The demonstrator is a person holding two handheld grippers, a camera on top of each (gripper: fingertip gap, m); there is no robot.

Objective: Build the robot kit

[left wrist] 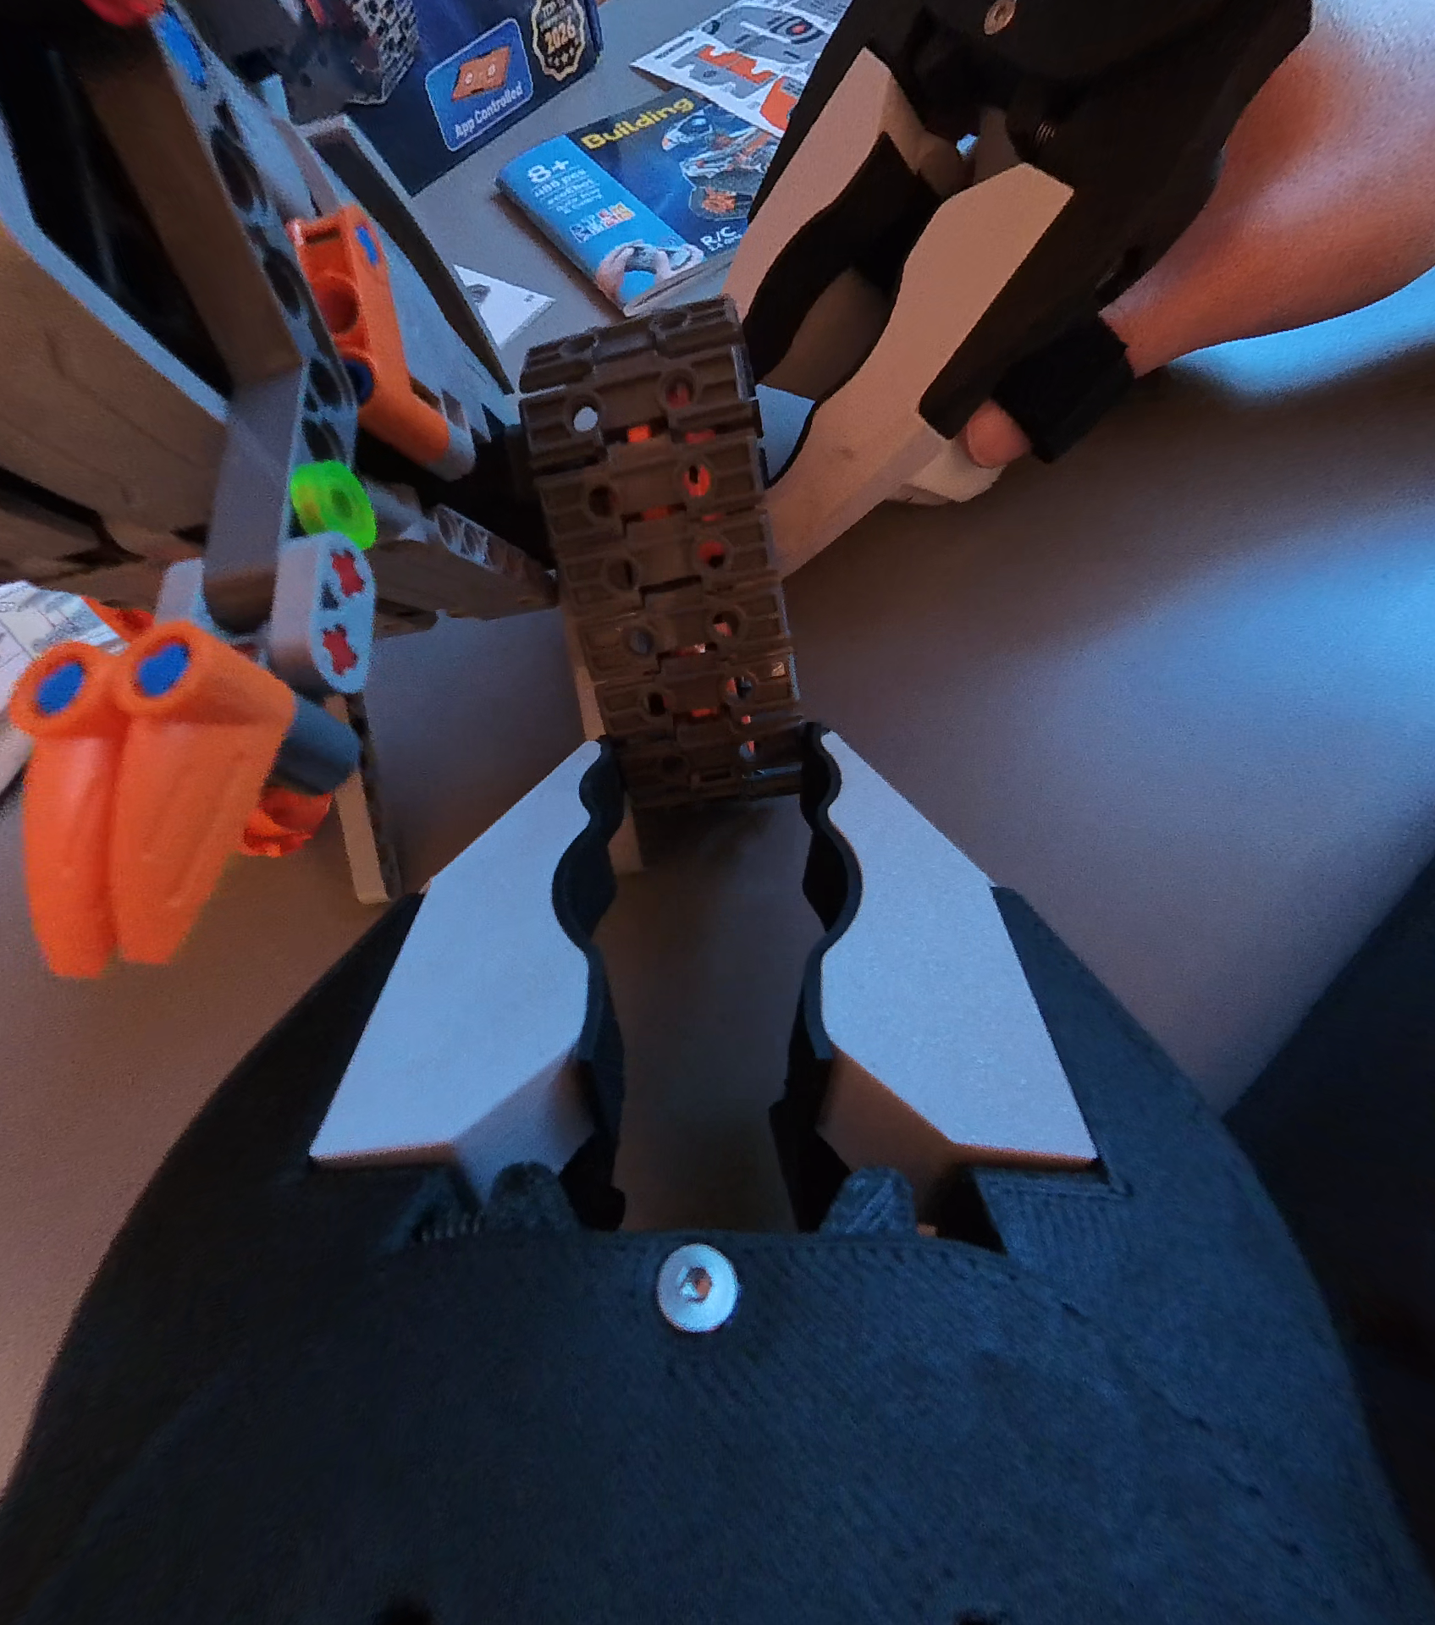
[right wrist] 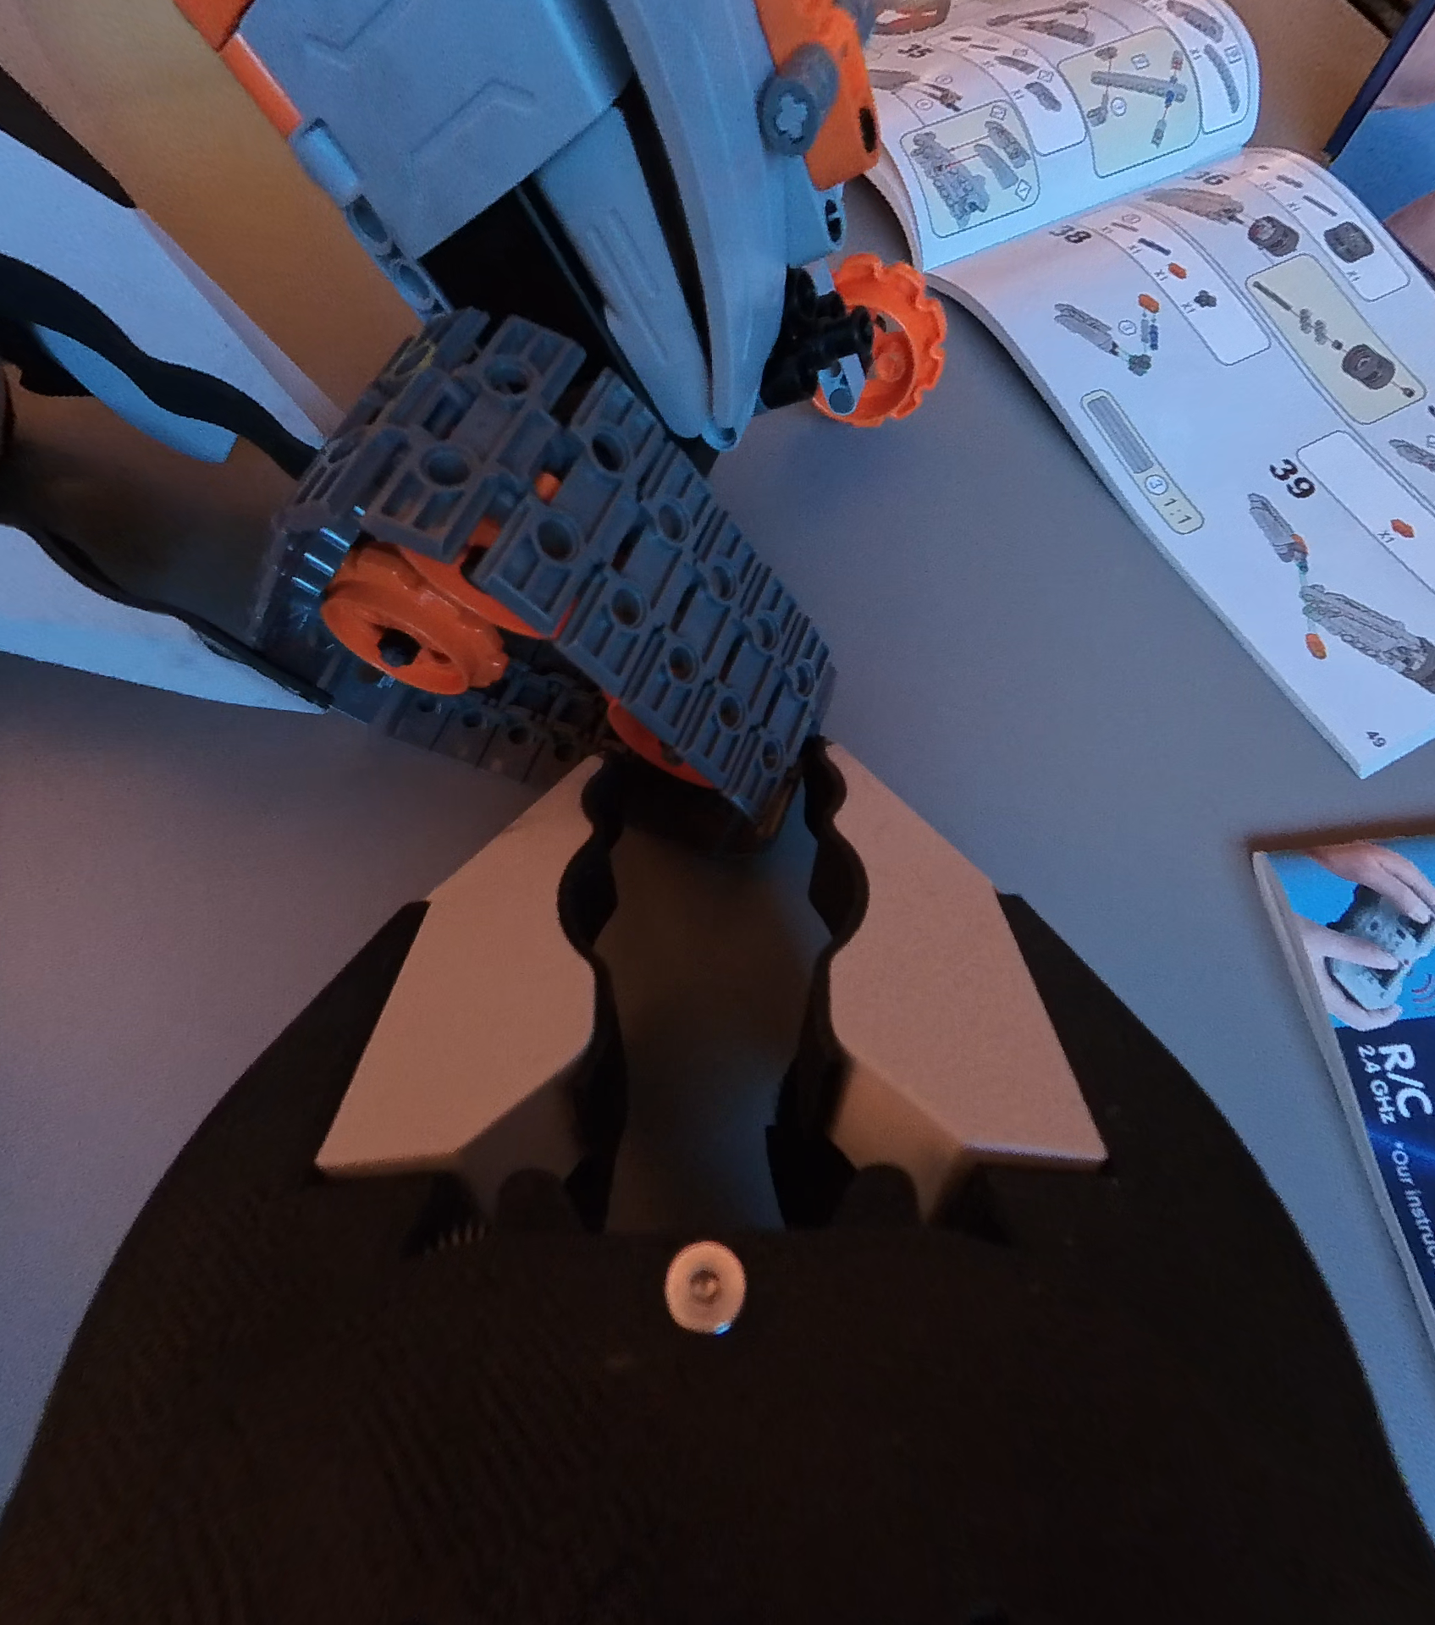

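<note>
Booklets, two, flank one tracked model; two hand-held grippers each clamp its tread.

Grey link tread over orange wheels — 1 end in each tongs' tips, above the table.

matt ridged plastic tool, glossy orange plastic pieces, glossy paper booklet, smooth matt table.

Plain grey tabletop, matte, fills both views. Dim light with cool blue sheen on the right side and warm reddish cast near left. No walls or windows visible.
</note>
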